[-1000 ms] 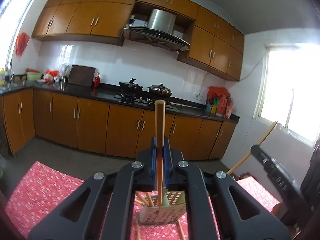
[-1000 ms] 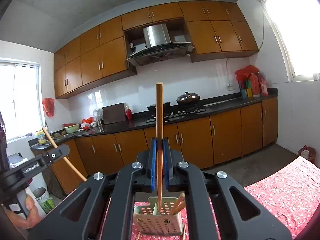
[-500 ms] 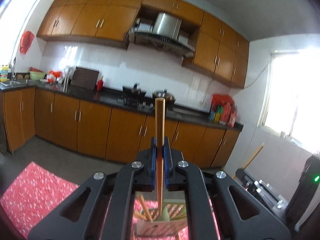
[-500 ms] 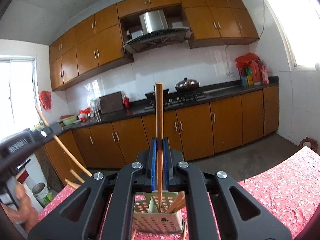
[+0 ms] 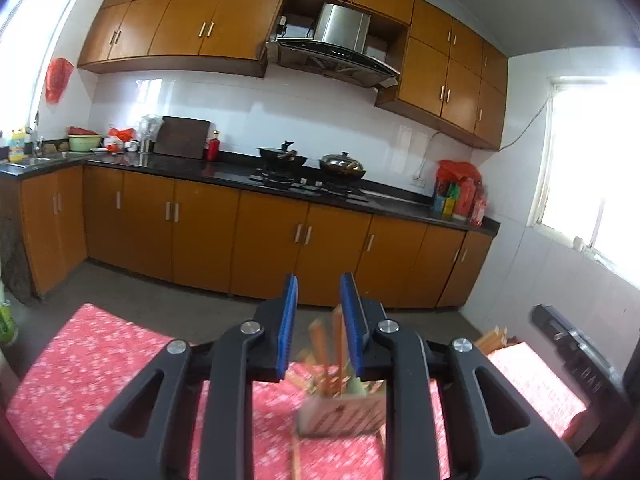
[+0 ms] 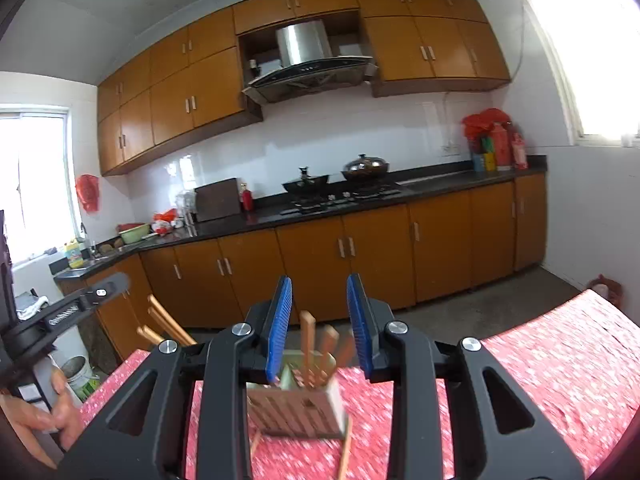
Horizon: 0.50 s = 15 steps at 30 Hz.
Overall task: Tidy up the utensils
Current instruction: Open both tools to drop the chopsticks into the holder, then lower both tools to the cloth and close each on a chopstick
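Chopsticks [image 6: 307,344] upright in perforated holder [image 6: 296,410], both grippers' fingers [image 5: 289,320] apart.

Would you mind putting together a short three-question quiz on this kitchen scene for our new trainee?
1. True or false: the left gripper is clamped on a chopstick.
2. Where do the chopsticks in front of the right gripper stand? A) in the perforated utensil holder B) in a pan on the stove C) in the sink
3. Fill in: the holder sits on a ____ patterned tablecloth.

Key
1. False. Both grippers' jaws have just been opening, and their pads press on nothing.
2. A. Several sticks stand in the holder, and a few more lie on the cloth beside it.
3. Red.
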{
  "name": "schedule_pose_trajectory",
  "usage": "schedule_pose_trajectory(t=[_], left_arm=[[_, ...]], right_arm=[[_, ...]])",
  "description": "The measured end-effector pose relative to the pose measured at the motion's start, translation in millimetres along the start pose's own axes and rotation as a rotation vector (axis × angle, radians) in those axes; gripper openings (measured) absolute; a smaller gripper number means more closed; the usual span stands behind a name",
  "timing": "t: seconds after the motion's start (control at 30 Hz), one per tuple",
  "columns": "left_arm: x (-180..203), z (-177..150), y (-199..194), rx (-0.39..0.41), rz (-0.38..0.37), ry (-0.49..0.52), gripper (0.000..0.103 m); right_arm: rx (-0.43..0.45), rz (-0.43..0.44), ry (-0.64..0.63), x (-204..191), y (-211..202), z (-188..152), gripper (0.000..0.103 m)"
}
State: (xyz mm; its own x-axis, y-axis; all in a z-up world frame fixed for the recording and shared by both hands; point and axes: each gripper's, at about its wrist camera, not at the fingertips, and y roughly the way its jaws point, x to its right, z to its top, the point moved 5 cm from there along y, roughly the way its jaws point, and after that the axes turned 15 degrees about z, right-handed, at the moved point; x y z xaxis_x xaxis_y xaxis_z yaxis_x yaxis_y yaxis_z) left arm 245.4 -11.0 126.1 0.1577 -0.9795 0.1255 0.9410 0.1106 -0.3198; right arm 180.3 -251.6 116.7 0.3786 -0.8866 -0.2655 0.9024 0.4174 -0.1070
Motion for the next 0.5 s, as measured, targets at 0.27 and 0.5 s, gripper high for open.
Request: schedule_pose_trajectory(t=[0.27, 0.5], left_arm=[[-59.5, -98.2, -8.3, -0.162, 0.104, 0.095, 0.035], [-60.1, -198.8, 9.2, -0.407, 0.060, 0.200, 0.035]], right_arm=[[-0.303, -0.098, 0.114, 40.8, -8.6, -105.1, 0.034], [-0.619, 0.001, 0.247, 27.3, 18.2, -217.7, 0.028]])
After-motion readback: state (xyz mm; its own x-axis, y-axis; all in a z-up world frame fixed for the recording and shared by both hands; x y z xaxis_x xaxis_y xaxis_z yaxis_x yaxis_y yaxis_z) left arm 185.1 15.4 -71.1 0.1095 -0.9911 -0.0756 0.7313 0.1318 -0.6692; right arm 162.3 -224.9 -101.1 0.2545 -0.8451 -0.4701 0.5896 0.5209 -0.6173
